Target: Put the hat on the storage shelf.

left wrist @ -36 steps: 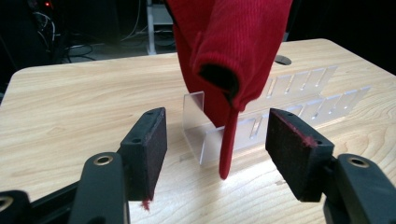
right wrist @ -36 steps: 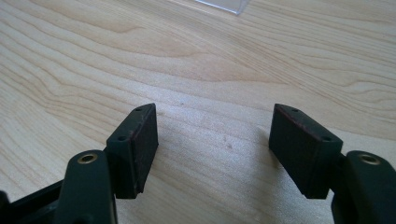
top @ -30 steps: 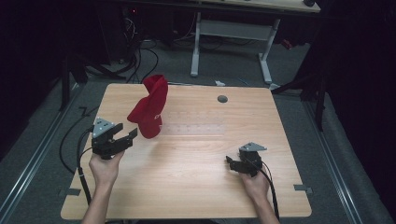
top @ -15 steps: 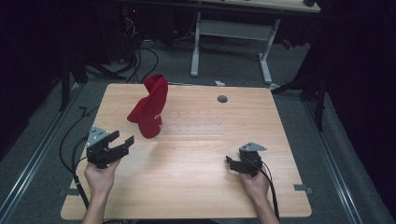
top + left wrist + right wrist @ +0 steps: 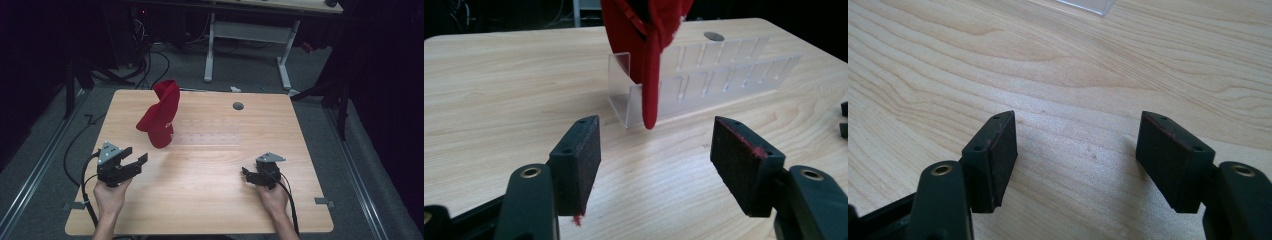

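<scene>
Red cap [image 5: 161, 116] propped upright at the left end of a clear acrylic rack [image 5: 202, 138], at about 11 o'clock from the table [image 5: 210, 210] centre; in the left gripper view, brim [image 5: 650, 75] hanging down over the rack's near wall [image 5: 704, 87], tip just off the wood. Rack stretching toward 3 o'clock across the middle. Small grey grommet [image 5: 238, 106] near the far edge at 1 o'clock. Broad bare wood along the near half, free between the two hands and out to the near edge.

Left gripper [image 5: 131, 162] near the left edge at 8 o'clock, aimed toward the cap, well short of it; pads [image 5: 744, 170] spread wide, nothing between them, red lint on them. Right gripper [image 5: 247, 174] at 5 o'clock, low over the wood, pads [image 5: 995, 157] likewise wide apart and gripping nothing, rack corner [image 5: 1088, 6] just ahead.
</scene>
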`<action>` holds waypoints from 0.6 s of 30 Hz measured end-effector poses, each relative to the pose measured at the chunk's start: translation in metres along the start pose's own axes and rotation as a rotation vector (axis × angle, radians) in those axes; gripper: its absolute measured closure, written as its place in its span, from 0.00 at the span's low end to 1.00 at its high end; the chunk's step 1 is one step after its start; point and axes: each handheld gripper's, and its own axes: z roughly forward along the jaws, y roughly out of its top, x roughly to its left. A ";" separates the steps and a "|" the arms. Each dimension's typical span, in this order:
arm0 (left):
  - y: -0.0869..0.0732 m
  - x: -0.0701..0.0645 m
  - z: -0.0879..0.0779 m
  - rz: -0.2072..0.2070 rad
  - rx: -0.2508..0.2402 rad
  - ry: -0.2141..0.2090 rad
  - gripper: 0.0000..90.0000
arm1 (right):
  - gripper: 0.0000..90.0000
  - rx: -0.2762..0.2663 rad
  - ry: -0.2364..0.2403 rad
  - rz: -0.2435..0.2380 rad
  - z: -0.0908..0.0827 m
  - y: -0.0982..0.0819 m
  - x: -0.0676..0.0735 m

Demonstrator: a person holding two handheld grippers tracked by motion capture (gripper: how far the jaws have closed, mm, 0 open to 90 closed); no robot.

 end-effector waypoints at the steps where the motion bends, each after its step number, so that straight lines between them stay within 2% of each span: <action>1: -0.002 0.000 0.000 0.000 0.006 -0.003 0.41 | 0.37 0.000 0.001 -0.001 0.000 0.000 0.000; 8: -0.012 -0.002 0.003 -0.005 0.048 -0.013 0.41 | 0.37 0.000 0.000 -0.001 0.000 0.000 0.000; 18: -0.022 0.000 0.002 -0.017 0.062 -0.009 0.41 | 0.37 0.000 0.000 -0.001 0.000 0.000 0.000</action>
